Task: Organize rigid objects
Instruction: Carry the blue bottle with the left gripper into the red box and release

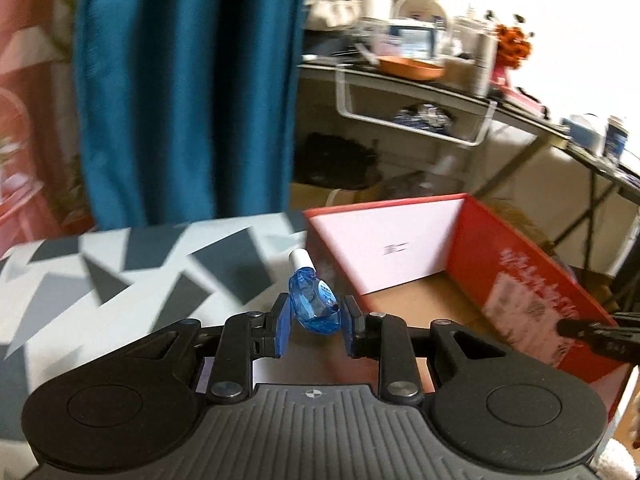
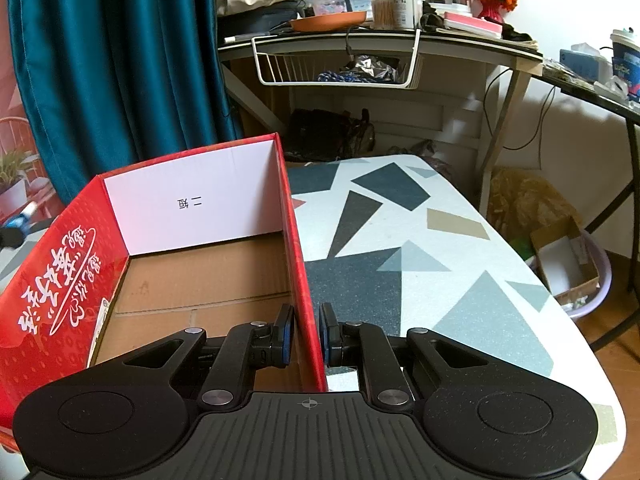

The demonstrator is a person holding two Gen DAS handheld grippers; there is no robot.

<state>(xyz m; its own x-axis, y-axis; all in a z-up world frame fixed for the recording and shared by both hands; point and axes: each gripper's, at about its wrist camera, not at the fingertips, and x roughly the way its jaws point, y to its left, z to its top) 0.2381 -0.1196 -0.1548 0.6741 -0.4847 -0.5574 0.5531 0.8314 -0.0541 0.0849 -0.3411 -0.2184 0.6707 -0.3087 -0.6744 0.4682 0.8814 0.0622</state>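
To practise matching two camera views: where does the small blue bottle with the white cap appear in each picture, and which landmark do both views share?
Left wrist view: the blue bottle sits centre frame, clamped in the left gripper, just left of the box.
Right wrist view: only a small blurred part of it shows at the far left edge, beyond the box's left wall.
Shared landmark: the red cardboard box.

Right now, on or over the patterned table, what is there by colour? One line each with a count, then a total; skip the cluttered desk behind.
Red: 1, the open cardboard box, nothing visible inside.
Blue: 1, the translucent blue item with a white cap, held in the left gripper.
Total: 2.
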